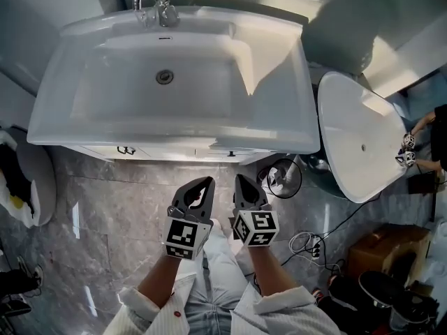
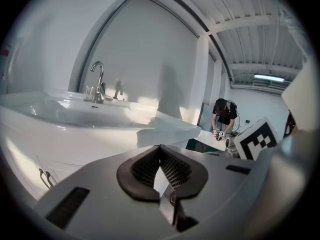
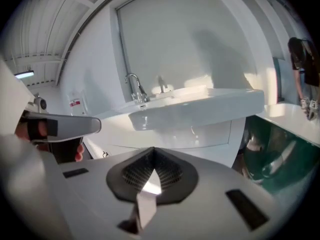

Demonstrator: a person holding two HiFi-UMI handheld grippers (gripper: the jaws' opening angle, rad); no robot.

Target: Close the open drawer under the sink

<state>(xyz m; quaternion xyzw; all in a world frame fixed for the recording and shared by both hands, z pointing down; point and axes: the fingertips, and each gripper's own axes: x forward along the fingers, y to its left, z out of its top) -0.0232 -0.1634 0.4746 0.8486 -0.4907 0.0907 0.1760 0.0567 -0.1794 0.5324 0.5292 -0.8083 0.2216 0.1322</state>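
Under the washbasin (image 1: 63,128): the white drawer front (image 1: 174,151) with dark handles shows as a thin strip past the front rim; you cannot tell from above how far out it stands.
Your left gripper (image 1: 202,183): jaws pressed together with nothing between them, over the marble floor (image 1: 91,201), apart from the drawer.
Your right gripper (image 1: 244,182): jaws likewise together and empty, just beside the left.
Faucet (image 1: 155,2): at the basin's far edge.
Right of you: a second white basin (image 1: 356,138).

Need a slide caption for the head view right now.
Left tool and right tool, both shut and empty, side by side over the marble floor, short of the cabinet under the white sink.
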